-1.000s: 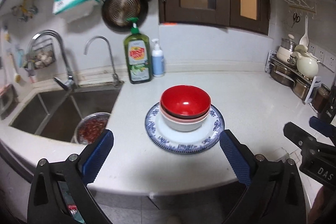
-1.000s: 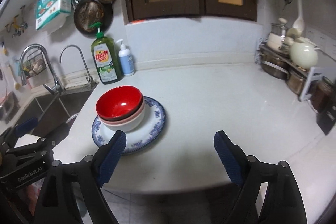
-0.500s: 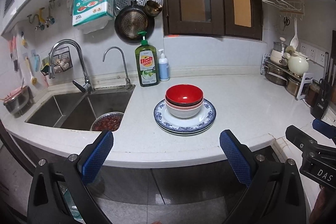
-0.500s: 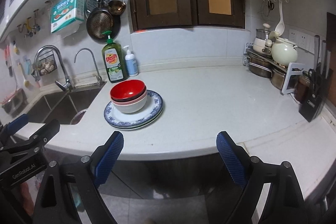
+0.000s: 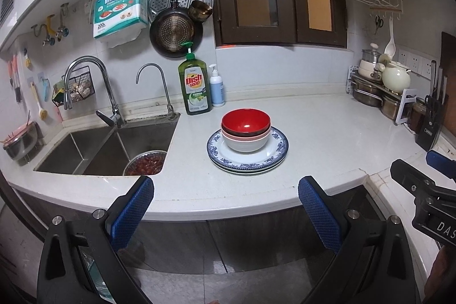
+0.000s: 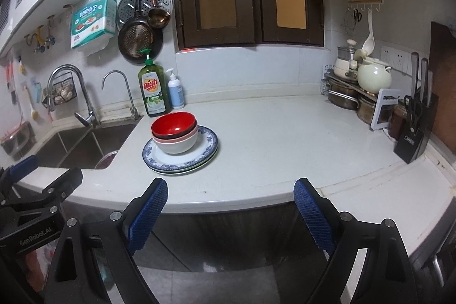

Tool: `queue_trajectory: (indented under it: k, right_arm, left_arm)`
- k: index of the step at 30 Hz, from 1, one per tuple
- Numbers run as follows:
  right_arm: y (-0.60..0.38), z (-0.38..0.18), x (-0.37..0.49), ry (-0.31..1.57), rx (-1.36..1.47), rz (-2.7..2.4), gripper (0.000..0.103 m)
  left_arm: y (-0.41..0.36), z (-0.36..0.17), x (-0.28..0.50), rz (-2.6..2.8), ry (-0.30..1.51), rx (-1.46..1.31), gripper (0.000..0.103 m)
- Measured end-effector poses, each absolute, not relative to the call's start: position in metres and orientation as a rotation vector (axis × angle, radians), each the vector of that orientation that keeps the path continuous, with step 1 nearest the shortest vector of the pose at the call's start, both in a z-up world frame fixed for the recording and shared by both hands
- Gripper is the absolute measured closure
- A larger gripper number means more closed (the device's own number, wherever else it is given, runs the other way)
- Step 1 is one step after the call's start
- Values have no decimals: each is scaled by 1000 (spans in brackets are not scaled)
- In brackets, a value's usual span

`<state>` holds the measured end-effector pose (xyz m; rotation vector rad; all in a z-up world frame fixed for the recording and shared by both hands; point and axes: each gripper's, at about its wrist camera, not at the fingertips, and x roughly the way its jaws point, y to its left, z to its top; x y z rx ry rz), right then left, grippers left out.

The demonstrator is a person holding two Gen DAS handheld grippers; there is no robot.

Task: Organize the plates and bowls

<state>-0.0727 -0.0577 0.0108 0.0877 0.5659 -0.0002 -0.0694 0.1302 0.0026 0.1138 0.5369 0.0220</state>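
While both grippers, left and right, are hanging wide and empty, the nested bowls are sitting on the plates ahead of the jaws. Stacking looks finished; nothing is calling for another grasp.

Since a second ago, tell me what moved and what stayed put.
Both grippers, left gripper and right gripper, backed away from the counter past its front edge, jaws open and empty. The stacked bowls on the blue-rimmed plates stayed put, untouched.

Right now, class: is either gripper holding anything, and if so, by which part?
Nothing is held. The left gripper and right gripper both stand open and empty, short of the counter edge, apart from the stacked bowls on the plates.
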Motion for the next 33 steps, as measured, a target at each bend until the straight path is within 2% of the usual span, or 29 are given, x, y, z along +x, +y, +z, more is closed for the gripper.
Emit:
queue_trajectory:
  k: [33]
  right_arm:
    - [-63,16,-90,551,74,13,12]
  left_arm:
    - [126,10,-87,30,498,100,0]
